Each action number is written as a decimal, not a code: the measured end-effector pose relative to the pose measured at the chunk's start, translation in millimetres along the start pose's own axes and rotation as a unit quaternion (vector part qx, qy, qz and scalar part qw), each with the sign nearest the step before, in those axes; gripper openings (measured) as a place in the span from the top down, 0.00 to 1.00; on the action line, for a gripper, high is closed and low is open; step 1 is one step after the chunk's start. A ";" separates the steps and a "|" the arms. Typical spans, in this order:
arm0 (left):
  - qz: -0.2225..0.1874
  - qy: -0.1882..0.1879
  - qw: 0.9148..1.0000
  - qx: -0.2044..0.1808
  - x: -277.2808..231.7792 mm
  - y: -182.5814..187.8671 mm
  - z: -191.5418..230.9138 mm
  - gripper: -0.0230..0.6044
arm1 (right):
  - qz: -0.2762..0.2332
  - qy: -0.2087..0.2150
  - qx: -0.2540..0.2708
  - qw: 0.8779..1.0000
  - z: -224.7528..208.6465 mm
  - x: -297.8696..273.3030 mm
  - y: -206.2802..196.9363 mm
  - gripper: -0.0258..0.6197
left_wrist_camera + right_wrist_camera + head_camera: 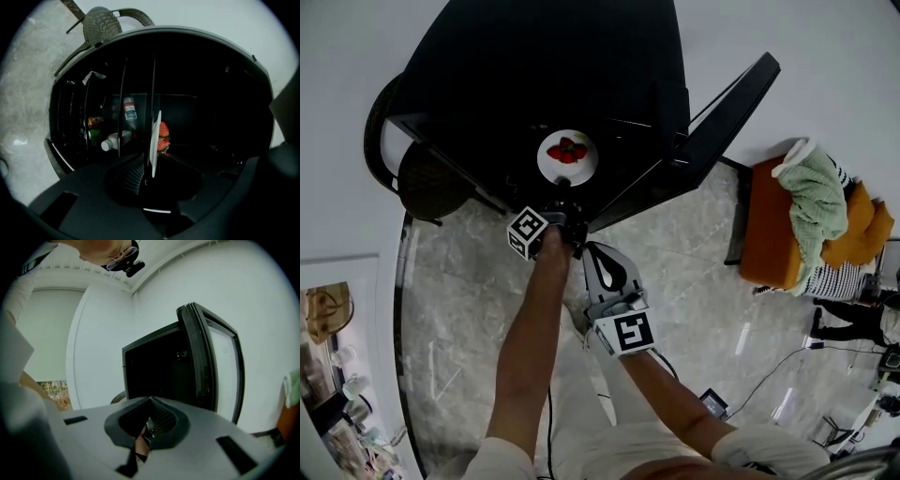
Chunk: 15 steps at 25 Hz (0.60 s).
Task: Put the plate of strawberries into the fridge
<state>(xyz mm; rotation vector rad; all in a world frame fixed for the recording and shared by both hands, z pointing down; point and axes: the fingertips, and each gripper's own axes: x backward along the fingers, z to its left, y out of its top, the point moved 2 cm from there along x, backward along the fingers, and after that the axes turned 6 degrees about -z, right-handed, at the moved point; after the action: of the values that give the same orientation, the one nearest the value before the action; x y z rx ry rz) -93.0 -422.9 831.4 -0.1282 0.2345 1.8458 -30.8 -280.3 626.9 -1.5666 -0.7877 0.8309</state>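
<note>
Black left tool (566,208) and grey right tool (600,262), each with a black-and-white marker cube (527,232); white sleeves (764,448).

The left arm (530,337) stretches forward, bare to the sleeve. Its left gripper (152,169) is clamped edge-on on the rim of the plate (154,136), jaws pressed against both faces. The right arm (684,403) is bent and held nearer the body. The right gripper (146,430) points ahead, and its jaws appear to meet with nothing between them.
</note>
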 end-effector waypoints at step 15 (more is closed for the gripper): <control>-0.003 -0.035 0.999 0.007 43.5 0.8 -15.9 0.95 | -0.008 -0.002 0.001 1.000 4.2 2.0 10.0 0.94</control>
<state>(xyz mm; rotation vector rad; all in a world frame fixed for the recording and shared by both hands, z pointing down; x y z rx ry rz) -106.6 -386.0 806.9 -0.0548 0.1980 1.8384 -32.9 -277.8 616.3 -1.5552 -0.8008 0.8246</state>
